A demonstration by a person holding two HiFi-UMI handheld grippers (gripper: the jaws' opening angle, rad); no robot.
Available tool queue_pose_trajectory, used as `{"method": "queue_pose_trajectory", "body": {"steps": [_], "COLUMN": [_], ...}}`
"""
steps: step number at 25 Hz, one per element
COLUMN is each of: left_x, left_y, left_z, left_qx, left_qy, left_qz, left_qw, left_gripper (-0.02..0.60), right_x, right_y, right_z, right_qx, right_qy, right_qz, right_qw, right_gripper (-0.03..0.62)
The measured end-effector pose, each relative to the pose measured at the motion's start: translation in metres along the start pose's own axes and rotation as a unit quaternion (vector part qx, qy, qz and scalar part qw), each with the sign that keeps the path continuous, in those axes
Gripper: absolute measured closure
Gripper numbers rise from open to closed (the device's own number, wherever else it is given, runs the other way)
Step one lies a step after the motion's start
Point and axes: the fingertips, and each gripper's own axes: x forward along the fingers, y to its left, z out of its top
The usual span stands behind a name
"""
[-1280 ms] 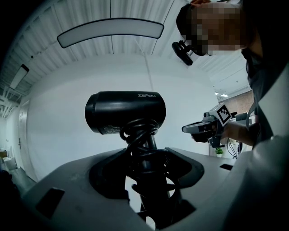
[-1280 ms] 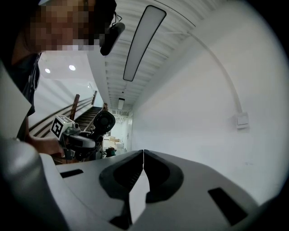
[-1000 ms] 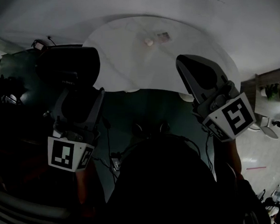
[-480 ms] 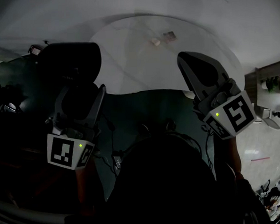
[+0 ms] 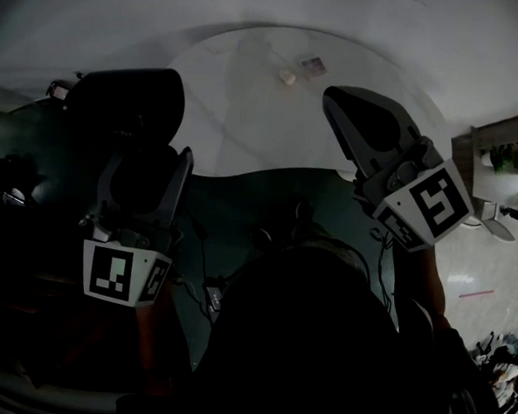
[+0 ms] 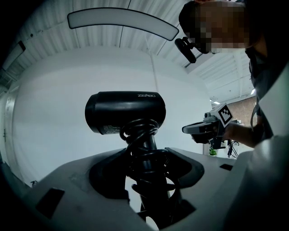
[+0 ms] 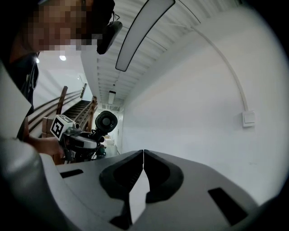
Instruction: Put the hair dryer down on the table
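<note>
A black hair dryer [image 6: 125, 112] stands upright, its cord coiled round the handle. My left gripper [image 6: 146, 158] is shut on that handle. In the dark head view the hair dryer [image 5: 126, 105] shows at the left above the left gripper [image 5: 145, 169], over the left edge of the white round table [image 5: 254, 132]. My right gripper [image 7: 143, 153] is shut with nothing between its jaws. It is held up at the right [image 5: 340, 105], apart from the dryer. From the right gripper view the hair dryer [image 7: 106, 122] shows end-on.
Two small items, a pinkish lump [image 5: 287, 77] and a card [image 5: 312, 65], lie on the far part of the table. A white wall stands behind it. Furniture and clutter [image 5: 502, 169] fill the floor at the right.
The left gripper and the hair dryer have shifted slightly up in the head view. The right gripper has barely moved.
</note>
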Motion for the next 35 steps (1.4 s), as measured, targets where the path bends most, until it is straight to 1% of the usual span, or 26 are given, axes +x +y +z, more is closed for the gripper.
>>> {"method": "queue_pose_trajectory", "body": {"steps": [7, 11, 14, 18, 20, 24, 27, 29, 35], "left_x": [0.023, 0.052, 0.064, 0.072, 0.072, 0.071, 0.072, 0.073, 0.078], "left_y": [-0.005, -0.014, -0.018, -0.018, -0.018, -0.015, -0.014, -0.012, 0.037], "left_z": [0.004, 0.006, 0.004, 0.002, 0.002, -0.003, -0.004, -0.004, -0.002], "left_qx": [-0.005, -0.009, -0.007, -0.005, -0.004, -0.006, -0.007, -0.005, -0.012], "left_qy": [0.009, 0.015, 0.024, 0.032, 0.034, 0.036, 0.028, 0.027, 0.020], "left_qz": [0.036, 0.056, 0.069, 0.084, 0.086, 0.080, 0.066, 0.053, 0.014], "left_qw": [0.9993, 0.9983, 0.9973, 0.9960, 0.9957, 0.9961, 0.9974, 0.9982, 0.9996], "left_gripper": [0.339, 0.339, 0.339, 0.339, 0.339, 0.339, 0.339, 0.339, 0.339], "right_x": [0.011, 0.014, 0.018, 0.027, 0.029, 0.030, 0.026, 0.023, 0.060], "right_y": [-0.029, -0.065, -0.079, -0.093, -0.095, -0.090, -0.091, -0.088, -0.077], "right_z": [-0.002, -0.007, -0.010, -0.020, -0.019, -0.012, -0.020, -0.020, -0.008], "right_qx": [0.010, 0.015, 0.021, 0.019, 0.017, 0.022, 0.017, 0.016, 0.015], "right_qy": [-0.006, -0.009, -0.018, -0.004, -0.006, -0.024, -0.004, 0.000, 0.012], "right_qz": [0.044, 0.063, 0.081, 0.089, 0.091, 0.090, 0.071, 0.058, 0.020], "right_qw": [0.999, 0.998, 0.996, 0.996, 0.996, 0.995, 0.997, 0.998, 1.000], "right_gripper": [0.586, 0.586, 0.586, 0.586, 0.586, 0.586, 0.586, 0.586, 0.586]}}
